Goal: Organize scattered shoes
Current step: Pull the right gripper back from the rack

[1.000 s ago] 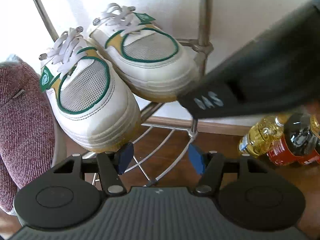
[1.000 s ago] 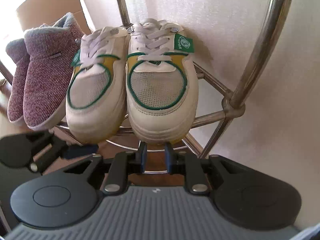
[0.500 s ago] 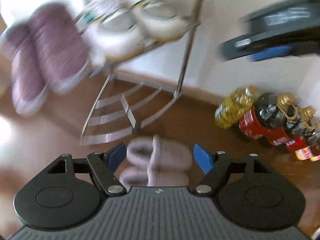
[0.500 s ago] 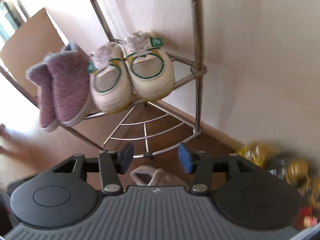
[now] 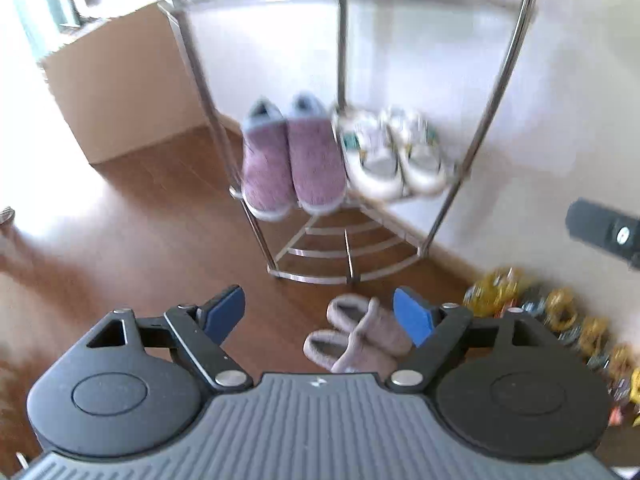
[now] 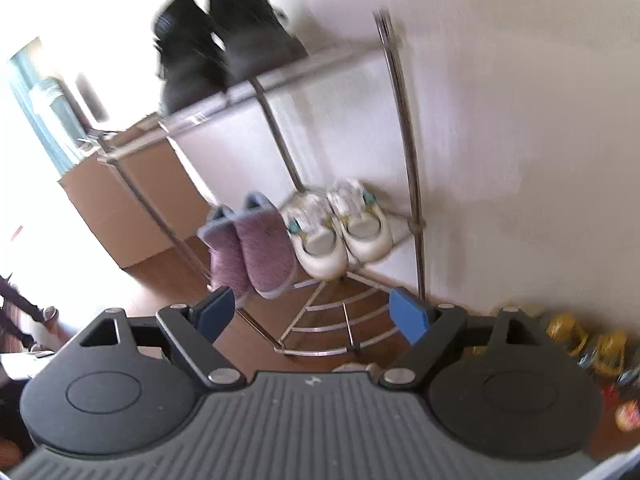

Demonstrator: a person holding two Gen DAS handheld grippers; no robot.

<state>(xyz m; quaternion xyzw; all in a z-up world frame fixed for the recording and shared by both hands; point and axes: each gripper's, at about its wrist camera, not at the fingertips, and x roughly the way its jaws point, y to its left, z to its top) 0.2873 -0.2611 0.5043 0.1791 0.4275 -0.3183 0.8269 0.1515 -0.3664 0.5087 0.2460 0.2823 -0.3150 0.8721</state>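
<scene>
Left tool [image 5: 320,314] spread above slippers [image 5: 356,334], toes leftward.

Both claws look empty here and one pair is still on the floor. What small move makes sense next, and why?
Probably lower the left claw toward the grey slippers on the floor in front of the rack. Its jaws are open and the slippers already sit between them in the left wrist view. The purple slippers and white sneakers are already shelved; the right claw is open too.
</scene>
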